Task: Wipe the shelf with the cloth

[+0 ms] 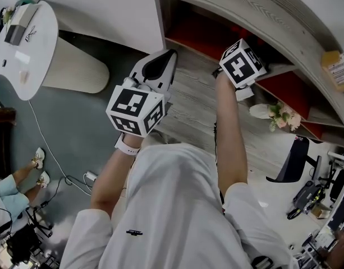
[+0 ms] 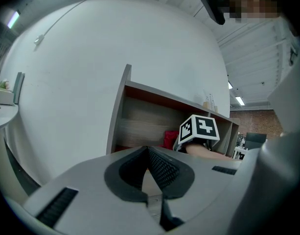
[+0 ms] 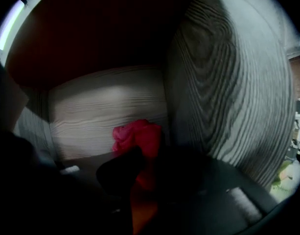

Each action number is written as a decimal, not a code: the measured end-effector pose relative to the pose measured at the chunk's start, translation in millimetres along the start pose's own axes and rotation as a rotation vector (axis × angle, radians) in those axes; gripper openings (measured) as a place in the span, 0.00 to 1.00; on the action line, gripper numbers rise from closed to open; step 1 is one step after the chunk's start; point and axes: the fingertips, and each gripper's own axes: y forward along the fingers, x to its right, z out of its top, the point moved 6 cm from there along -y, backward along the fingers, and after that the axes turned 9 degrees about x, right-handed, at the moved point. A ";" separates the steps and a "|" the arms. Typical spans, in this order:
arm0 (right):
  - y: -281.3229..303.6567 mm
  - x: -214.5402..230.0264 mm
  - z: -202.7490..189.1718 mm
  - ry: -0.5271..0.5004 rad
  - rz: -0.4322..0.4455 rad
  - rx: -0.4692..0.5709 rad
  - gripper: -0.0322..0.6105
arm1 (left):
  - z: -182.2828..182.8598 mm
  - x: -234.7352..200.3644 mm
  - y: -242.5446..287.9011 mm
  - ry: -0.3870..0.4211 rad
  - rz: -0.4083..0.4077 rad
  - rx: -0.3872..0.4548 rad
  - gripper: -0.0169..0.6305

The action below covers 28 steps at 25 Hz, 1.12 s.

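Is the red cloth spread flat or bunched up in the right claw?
Bunched. The right gripper view shows the red cloth crumpled into a wad, pinched between the jaws of the right claw inside the shelf compartment.

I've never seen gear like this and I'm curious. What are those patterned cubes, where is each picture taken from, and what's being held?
A person holds a two-jaw hand tool in each hand; the patterned cubes are part of those tools. One picture comes from a camera on the person's head, looking down; the other two come from cameras on the tools, looking along their jaws. The right gripper reaches into the wooden shelf, shut on a red cloth. The left gripper is outside it, jaws together, holding nothing.
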 end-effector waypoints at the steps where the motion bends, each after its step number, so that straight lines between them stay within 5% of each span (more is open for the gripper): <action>1: 0.3 0.4 0.3 0.012 -0.025 0.003 0.22 | 0.5 0.3 -1.4 0.002 0.002 0.001 0.03; 8: 2.0 2.5 15.4 0.077 -0.100 0.146 0.21 | 5.3 -0.2 -10.0 0.013 0.021 0.010 0.04; 16: -5.9 -8.5 57.1 -0.033 0.046 0.381 0.21 | 14.4 -0.4 -12.1 0.018 0.016 0.032 0.04; 28: -4.0 -40.4 50.9 -0.063 0.290 0.400 0.21 | 12.2 0.2 -8.9 0.011 0.010 0.031 0.04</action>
